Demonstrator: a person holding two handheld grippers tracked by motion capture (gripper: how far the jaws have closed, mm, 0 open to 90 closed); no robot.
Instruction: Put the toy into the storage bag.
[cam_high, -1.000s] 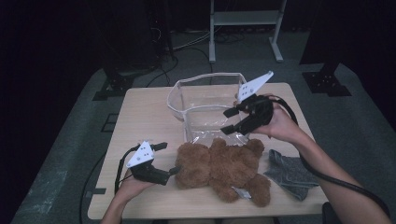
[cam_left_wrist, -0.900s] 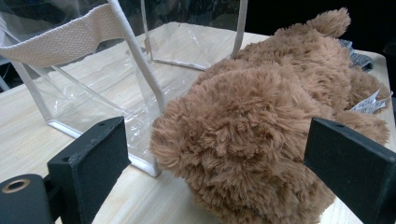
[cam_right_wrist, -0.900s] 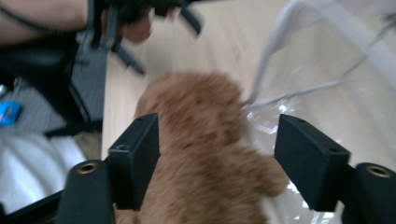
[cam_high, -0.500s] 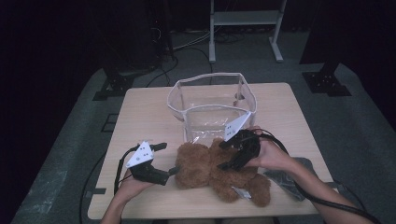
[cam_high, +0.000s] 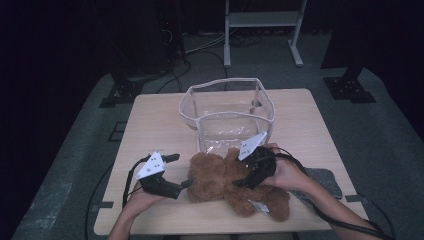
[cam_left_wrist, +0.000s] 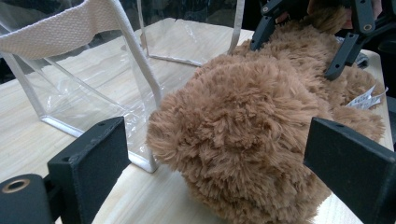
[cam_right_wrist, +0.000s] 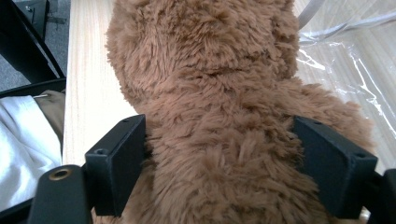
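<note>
A brown plush teddy bear (cam_high: 220, 182) (cam_left_wrist: 243, 121) (cam_right_wrist: 219, 70) lies on the wooden table (cam_high: 155, 125) in front of a clear plastic bag (cam_high: 230, 127) (cam_left_wrist: 84, 79) (cam_right_wrist: 345, 46) with a white trim. My right gripper (cam_high: 248, 173) (cam_right_wrist: 219, 168) reaches down over the bear. Its jaws have just been opening and now straddle the bear's body, fur brushing both pads. From the left, my left gripper (cam_high: 181, 171) (cam_left_wrist: 219, 172) sits low on the table, open, with the bear's head between its pads, apart from both. The right gripper (cam_left_wrist: 303, 42) appears farther off in the left gripper view.
A grey cloth (cam_high: 325, 180) lies on the table's right side behind my right hand. A white tag (cam_high: 260, 205) sticks out of the bear near the front edge. A metal rack (cam_high: 260, 20) stands on the floor beyond the table.
My right gripper has come down from beside the bag's rim onto the bear's body. The left gripper and the bear have kept their places.
</note>
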